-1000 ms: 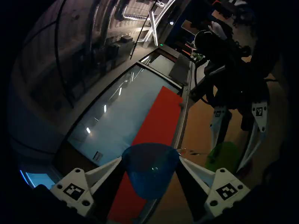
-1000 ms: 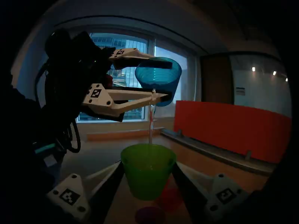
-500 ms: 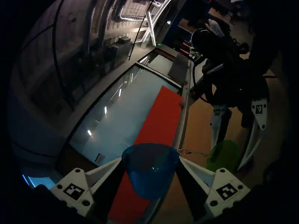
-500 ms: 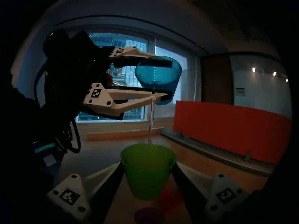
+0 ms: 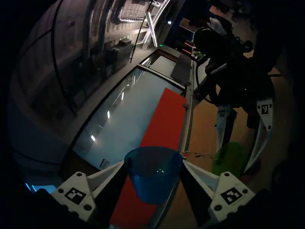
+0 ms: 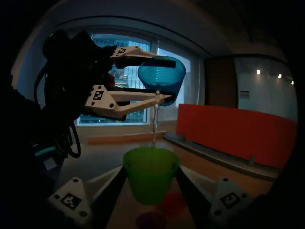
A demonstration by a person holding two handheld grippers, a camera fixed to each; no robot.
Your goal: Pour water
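In the right gripper view, my left gripper [image 6: 166, 82] holds a blue cup [image 6: 161, 78] tipped on its side above a green cup [image 6: 151, 173]. A thin stream of water [image 6: 154, 124] falls from the blue cup into the green one. My right gripper [image 6: 151, 179] is shut on the green cup, held upright. In the left gripper view, the blue cup [image 5: 153, 173] sits between the fingers of my left gripper [image 5: 153, 179], with the green cup [image 5: 232, 158] and my right gripper [image 5: 239, 158] off to the right.
A red panel [image 6: 240, 131] and a metal rail [image 6: 217, 154] run along the right side of the wooden table [image 6: 103, 156]. Windows [image 6: 126, 80] stand behind. A round purple thing [image 6: 150, 220] lies on the table below the green cup.
The blue cup has tilted slightly further and the stream keeps running into the green cup. Both grippers hold nearly the same places.
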